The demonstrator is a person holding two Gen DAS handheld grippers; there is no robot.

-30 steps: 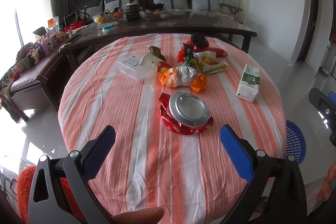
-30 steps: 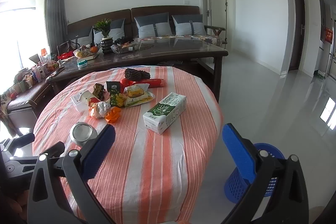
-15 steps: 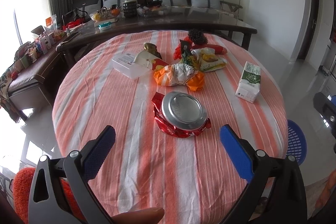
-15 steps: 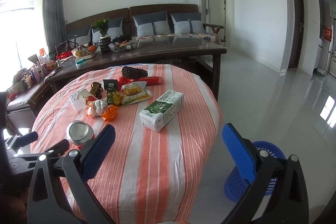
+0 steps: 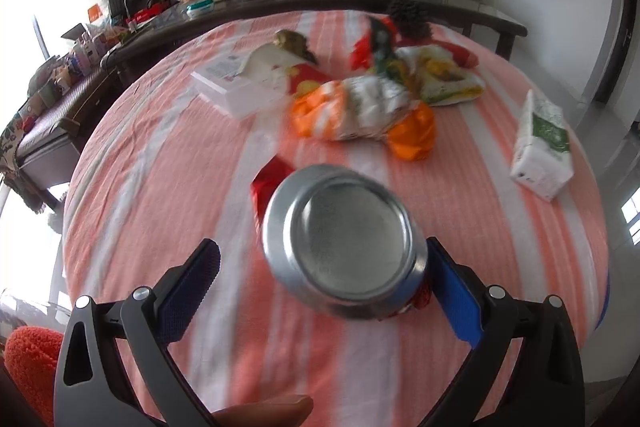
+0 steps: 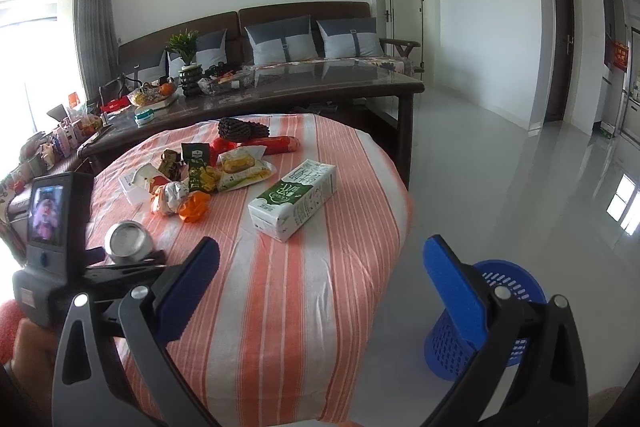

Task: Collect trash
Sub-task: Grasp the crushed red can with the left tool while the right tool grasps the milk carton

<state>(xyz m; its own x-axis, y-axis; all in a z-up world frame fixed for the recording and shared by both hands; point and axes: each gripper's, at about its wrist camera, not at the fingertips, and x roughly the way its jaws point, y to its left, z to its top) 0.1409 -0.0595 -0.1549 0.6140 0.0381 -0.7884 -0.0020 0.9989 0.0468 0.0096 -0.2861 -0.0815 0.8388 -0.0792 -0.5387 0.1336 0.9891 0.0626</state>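
A crushed red can lies on the striped round table, its silver end facing the left wrist camera. My left gripper is open with the can between its blue pads; the right pad is close against the can, the left pad is apart from it. A green-and-white milk carton lies at the table's right side. My right gripper hangs open over the table's near edge, holding nothing. The right wrist view shows the can at the left and the carton ahead.
Snack wrappers, an orange bag and a white plastic box crowd the table's far half. A blue mesh basket stands on the floor right of the table. A long dark table and a sofa stand behind.
My left gripper has moved forward and down to the can, which now sits between its fingers. The right gripper has barely shifted.
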